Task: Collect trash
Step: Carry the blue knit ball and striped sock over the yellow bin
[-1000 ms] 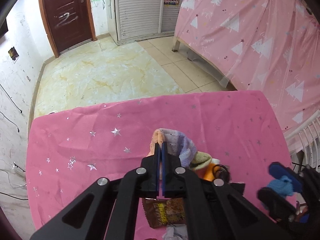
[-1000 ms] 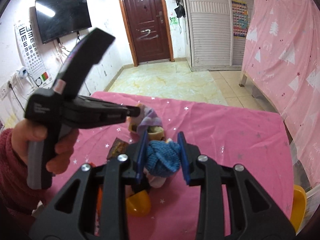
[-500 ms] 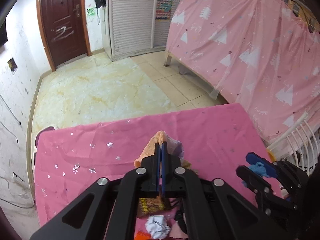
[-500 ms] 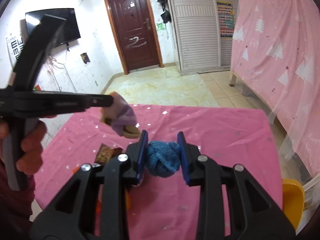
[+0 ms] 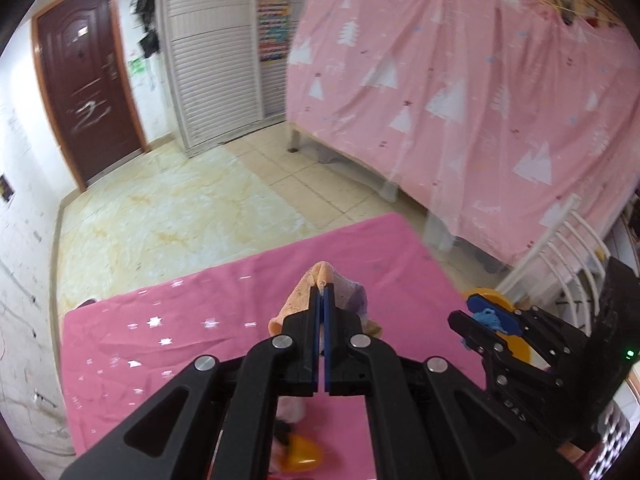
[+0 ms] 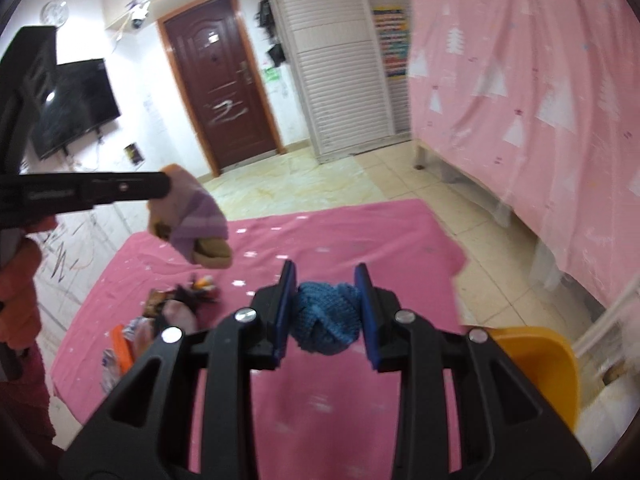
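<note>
- Left gripper (image 5: 322, 294) clamped flat on a striped sock (image 6: 192, 216), orange at the pinched end, purple-banded lower down; the sock hangs free in the air above the pink tablecloth (image 5: 200, 320).
- Right gripper (image 6: 326, 308) narrowly parted, its blue pads pressing both sides of a blue knitted ball (image 6: 326, 316) that fills the gap.
- Change over the last second: a second ago the sock sat low among the litter on the cloth; now it is lifted clear, and in the right wrist view it has swung up and leftward, well apart from the pile.
- Both views have panned toward the right edge of the table. The yellow bin (image 6: 540, 364), barely in view earlier, now shows plainly just past the right corner, beside a white chair (image 5: 560, 248).
- Blur on walls and curtain (image 5: 460, 100) fits quick travel.
- Reading: pick-up is finished for these two items; carrying to the bin looks under way, neither load over it yet.
- Remaining litter (image 6: 160, 320) on the cloth: wrappers, an orange piece and a dark tangle, untouched, so more trips are likely.
- Risk: the dangling sock may snag or miss the rim on release.
</note>
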The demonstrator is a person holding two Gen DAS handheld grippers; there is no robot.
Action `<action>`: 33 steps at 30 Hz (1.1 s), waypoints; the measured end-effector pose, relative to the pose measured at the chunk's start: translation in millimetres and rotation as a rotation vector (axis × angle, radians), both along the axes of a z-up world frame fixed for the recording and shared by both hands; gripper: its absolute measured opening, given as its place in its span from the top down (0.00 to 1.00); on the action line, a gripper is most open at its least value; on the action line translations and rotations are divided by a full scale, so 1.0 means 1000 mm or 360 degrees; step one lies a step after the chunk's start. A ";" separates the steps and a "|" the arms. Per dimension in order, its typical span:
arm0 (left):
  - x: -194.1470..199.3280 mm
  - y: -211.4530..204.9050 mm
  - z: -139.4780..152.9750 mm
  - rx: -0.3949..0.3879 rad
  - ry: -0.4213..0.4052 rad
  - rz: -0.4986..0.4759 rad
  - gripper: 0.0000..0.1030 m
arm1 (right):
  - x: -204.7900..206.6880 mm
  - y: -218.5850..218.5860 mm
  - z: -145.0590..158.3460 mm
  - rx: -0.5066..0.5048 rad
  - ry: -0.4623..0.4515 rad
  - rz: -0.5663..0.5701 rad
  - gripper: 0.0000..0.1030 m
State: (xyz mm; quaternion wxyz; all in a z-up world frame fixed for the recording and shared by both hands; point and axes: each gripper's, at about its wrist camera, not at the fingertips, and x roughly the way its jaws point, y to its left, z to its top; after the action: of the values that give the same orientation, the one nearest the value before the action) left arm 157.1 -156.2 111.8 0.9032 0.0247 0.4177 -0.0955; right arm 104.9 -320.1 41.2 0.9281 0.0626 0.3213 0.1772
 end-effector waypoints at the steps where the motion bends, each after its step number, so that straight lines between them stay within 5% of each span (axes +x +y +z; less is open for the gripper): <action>1: -0.001 -0.011 0.001 -0.0001 -0.0003 -0.0026 1.00 | -0.001 -0.013 -0.001 0.0004 0.0005 -0.0040 0.72; 15: -0.013 -0.162 -0.030 0.0000 0.0110 -0.0322 1.00 | -0.015 -0.134 -0.050 0.0029 0.0123 -0.0365 0.72; 33: -0.001 -0.235 -0.074 0.0123 0.0212 -0.0363 1.00 | -0.002 -0.177 -0.101 0.0038 0.0315 -0.0494 0.68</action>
State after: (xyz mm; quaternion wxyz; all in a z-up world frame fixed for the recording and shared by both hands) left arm 156.0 -390.9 38.2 0.8551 0.1003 0.4747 -0.1827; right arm 103.1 -497.5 -59.9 0.9073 0.1396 0.3955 0.0286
